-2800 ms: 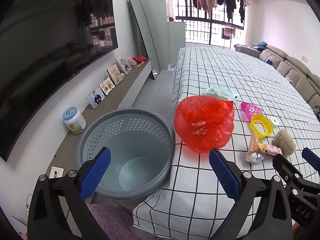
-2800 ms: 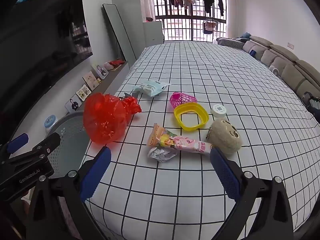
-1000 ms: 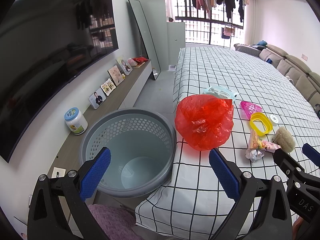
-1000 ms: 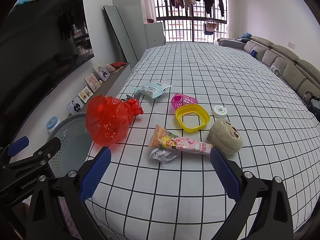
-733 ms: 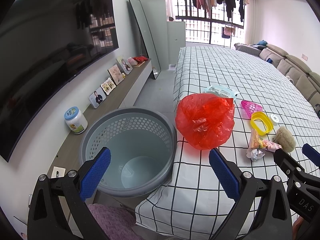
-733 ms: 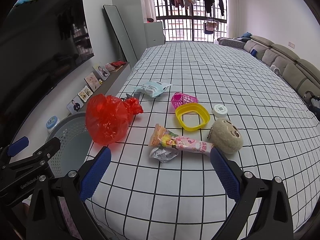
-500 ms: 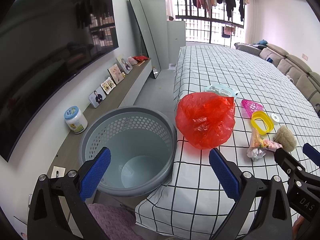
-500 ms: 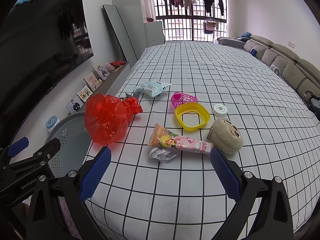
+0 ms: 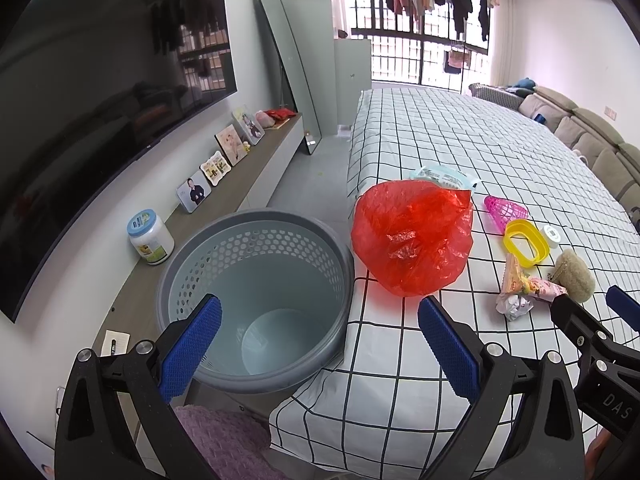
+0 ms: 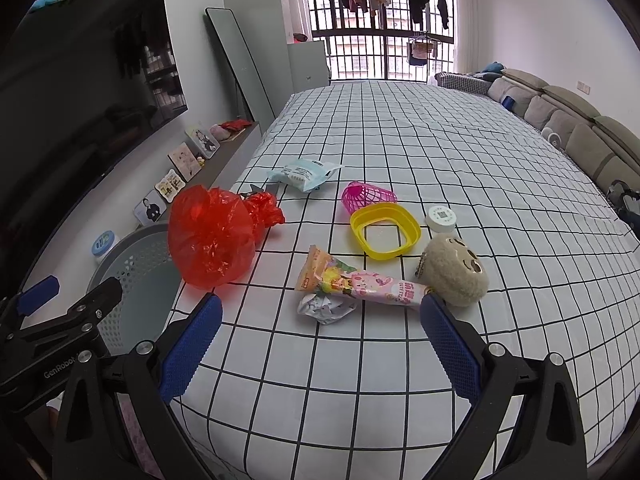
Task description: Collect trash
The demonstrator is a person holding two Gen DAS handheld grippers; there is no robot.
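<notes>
A crumpled red plastic bag point(image 9: 412, 240) point(image 10: 214, 236) lies on the checked bed near its left edge. Right of it lie a snack wrapper point(image 10: 360, 284) point(image 9: 532, 286), a crumpled white paper ball point(image 10: 326, 308) point(image 9: 512, 306) and a pale blue packet point(image 10: 304, 172) point(image 9: 444, 178). A grey perforated bin point(image 9: 256, 304) point(image 10: 136, 276) stands on the floor beside the bed. My left gripper point(image 9: 316, 344) is open above the bin's rim, holding nothing. My right gripper point(image 10: 318, 340) is open, short of the paper ball.
A yellow ring point(image 10: 386, 232), a pink basket point(image 10: 366, 196), a white round cap point(image 10: 440, 218) and a beige plush toy point(image 10: 454, 270) lie on the bed point(image 10: 440, 152). A low shelf point(image 9: 224, 192) with photo frames and a jar point(image 9: 150, 238) runs along the wall under a television.
Both views have barely shifted; the left wrist view has drawn back slightly. Nothing was taken hold of and both grippers stay open.
</notes>
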